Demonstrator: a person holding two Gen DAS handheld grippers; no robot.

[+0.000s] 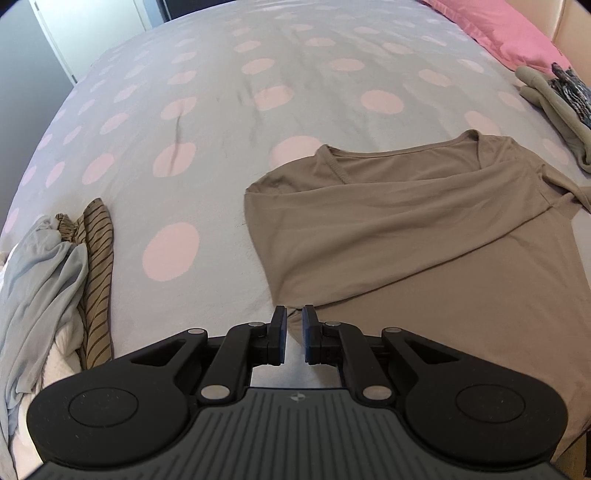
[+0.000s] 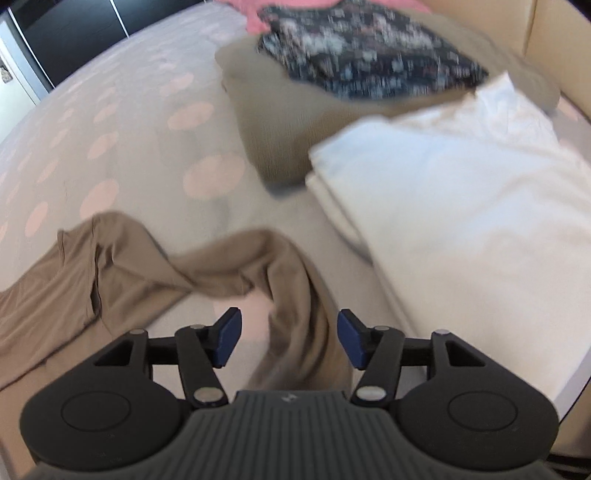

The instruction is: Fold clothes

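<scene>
A tan long-sleeved shirt [image 1: 424,229] lies flat on the grey bedspread with pink dots [image 1: 221,110], its left sleeve folded across the chest. My left gripper [image 1: 294,314] sits at the shirt's left side edge, jaws a narrow gap apart with nothing between them. In the right wrist view the shirt's right sleeve [image 2: 288,280] lies loose and rumpled on the bed. My right gripper [image 2: 289,325] is open, its fingers straddling the sleeve without touching it.
A heap of unfolded clothes, light blue and striped tan [image 1: 55,280], lies at the bed's left edge. Folded garments are stacked at the right: white [image 2: 461,206], olive [image 2: 280,122] and a dark floral piece [image 2: 365,55]. A pink pillow [image 1: 509,29] lies at the head.
</scene>
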